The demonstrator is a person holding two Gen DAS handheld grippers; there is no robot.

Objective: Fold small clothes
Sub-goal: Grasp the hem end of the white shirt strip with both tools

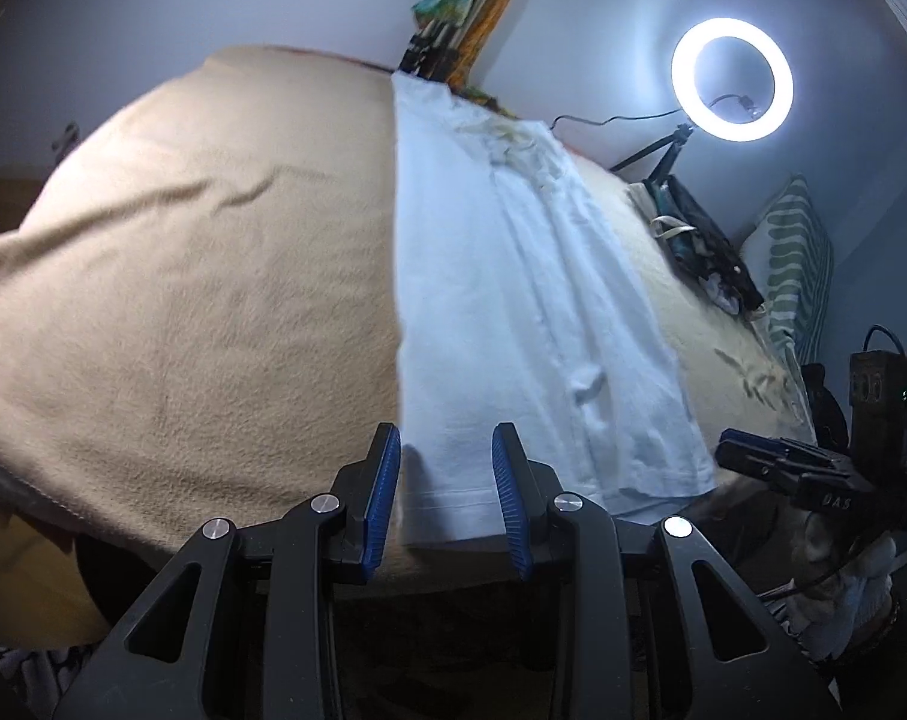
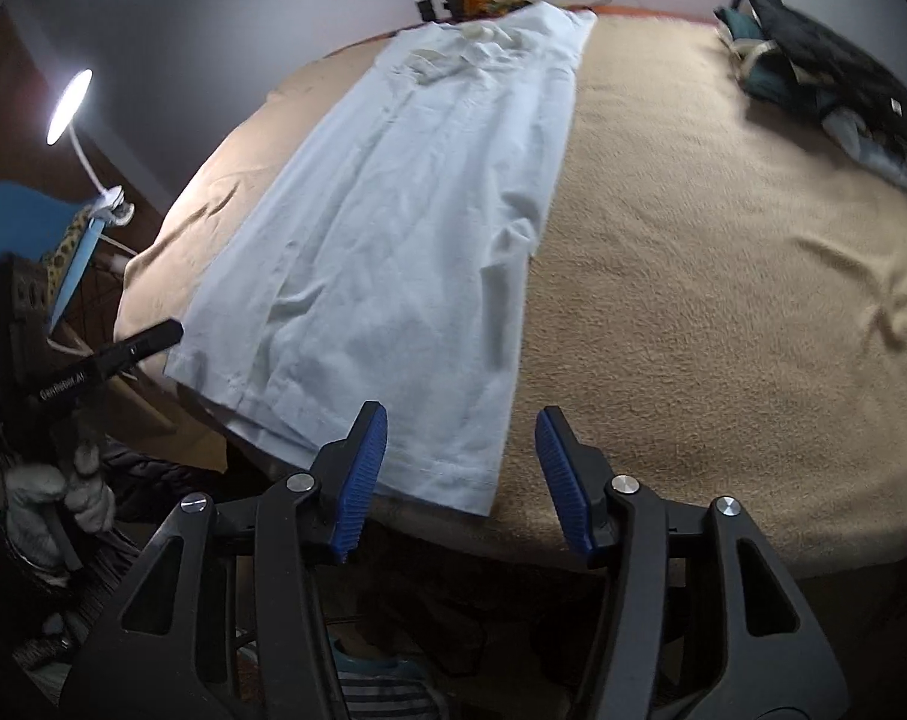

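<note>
1. The left gripper (image 1: 446, 501) hovers at the near hem of the long white cotton garment (image 1: 513, 300), folded lengthwise into a narrow strip on the tan fleece blanket (image 1: 183, 300) that covers the bed. Its jaws stand partly open, the hem's left corner between them, and the pads do not appear to press on it.
2. The right gripper (image 2: 462, 480) has its jaws wider apart and empty, over the hem's right corner and bare blanket.
3. The step in hand looks like pinching both near corners to fold the strip toward its far end. To do it well, each gripper should bite through all layers right at a corner, then both should lift evenly so the layers do not slip.
4. Only the left view shows the lit ring light (image 1: 732, 79) and a striped green pillow (image 1: 798, 264).
5. Only the right view shows the white desk lamp (image 2: 69, 99) and a gloved hand (image 2: 51, 495) holding the left gripper.
</note>
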